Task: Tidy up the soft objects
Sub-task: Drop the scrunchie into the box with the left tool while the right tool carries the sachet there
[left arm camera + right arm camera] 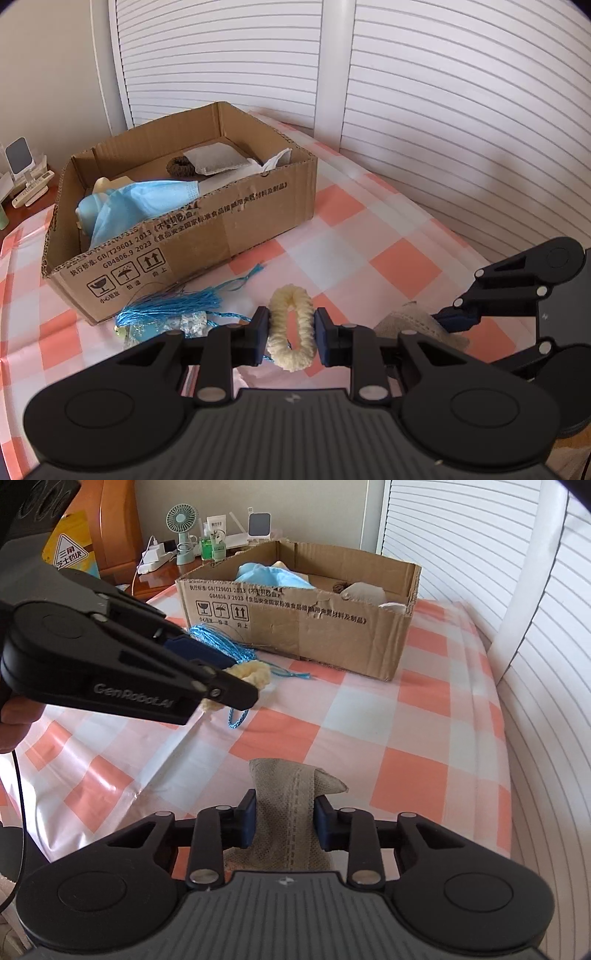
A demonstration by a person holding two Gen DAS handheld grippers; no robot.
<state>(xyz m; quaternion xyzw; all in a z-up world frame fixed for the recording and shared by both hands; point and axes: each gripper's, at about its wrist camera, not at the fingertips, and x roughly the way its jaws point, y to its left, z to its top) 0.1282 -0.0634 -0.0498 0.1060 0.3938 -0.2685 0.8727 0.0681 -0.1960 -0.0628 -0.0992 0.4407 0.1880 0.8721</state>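
Fluffy cream scrunchie (pixel 291 328), squashy, sits clamped across its ring in my left gripper (pixel 291 332); my right gripper (pixel 283 823) pinches the limp beige mesh pouch (pixel 286 797) mid-body.

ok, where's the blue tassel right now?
The blue tassel lies on the checked cloth against the front of the cardboard box, just left of the cream scrunchie in the left gripper, per the left wrist view.
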